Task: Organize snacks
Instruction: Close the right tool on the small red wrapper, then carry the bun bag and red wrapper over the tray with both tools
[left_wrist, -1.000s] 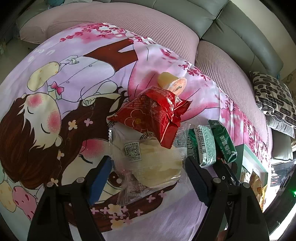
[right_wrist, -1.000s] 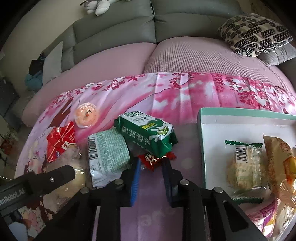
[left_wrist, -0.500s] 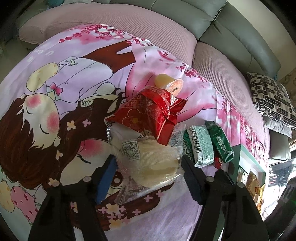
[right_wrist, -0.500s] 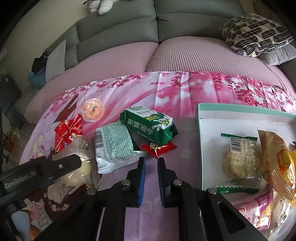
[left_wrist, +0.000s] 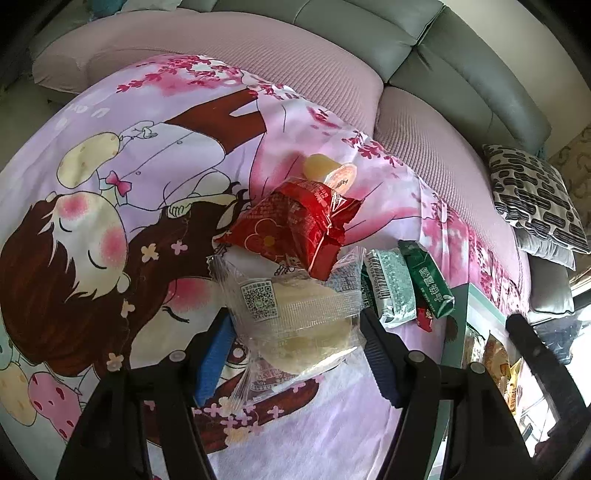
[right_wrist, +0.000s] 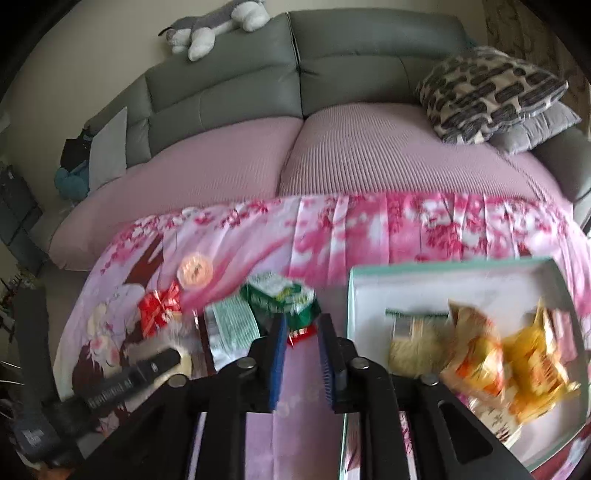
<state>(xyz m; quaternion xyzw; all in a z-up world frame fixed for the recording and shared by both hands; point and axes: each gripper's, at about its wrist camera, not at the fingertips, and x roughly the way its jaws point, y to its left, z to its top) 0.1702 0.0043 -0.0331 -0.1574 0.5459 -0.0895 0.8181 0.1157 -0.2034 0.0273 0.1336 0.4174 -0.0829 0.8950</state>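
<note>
Since a second ago my right gripper (right_wrist: 301, 338) has pulled back and up from the snack pile, and its jaws, nearly together half a second ago, now stand a little apart with nothing between them; the right view is blurred. My left gripper (left_wrist: 295, 332) has closed in around the clear-wrapped bun (left_wrist: 295, 321): its jaws were wide to either side, and now the wrapper fills the gap and touches both pads, though I cannot tell whether they press it firmly.

My left fingers reach forward low over the printed cloth (left_wrist: 110, 184), angled toward the pile. The red packet (left_wrist: 291, 225) lies on the bun's far edge, touching it, with the jelly cup (left_wrist: 332, 171) just behind. To the right the pale green pack (left_wrist: 388, 284) and dark green biscuit pack (left_wrist: 426, 282) lie side by side, and a small red candy (right_wrist: 301, 332) sits in front of them, right at my right fingertips.

My box (right_wrist: 424, 280) sits just to the right of my right jaws, its near-left corner beside them. It already holds a noodle pack (right_wrist: 413, 339) and yellow bags (right_wrist: 498, 365), with bare floor along its far side. Left of the bun the cloth lies open.
</note>
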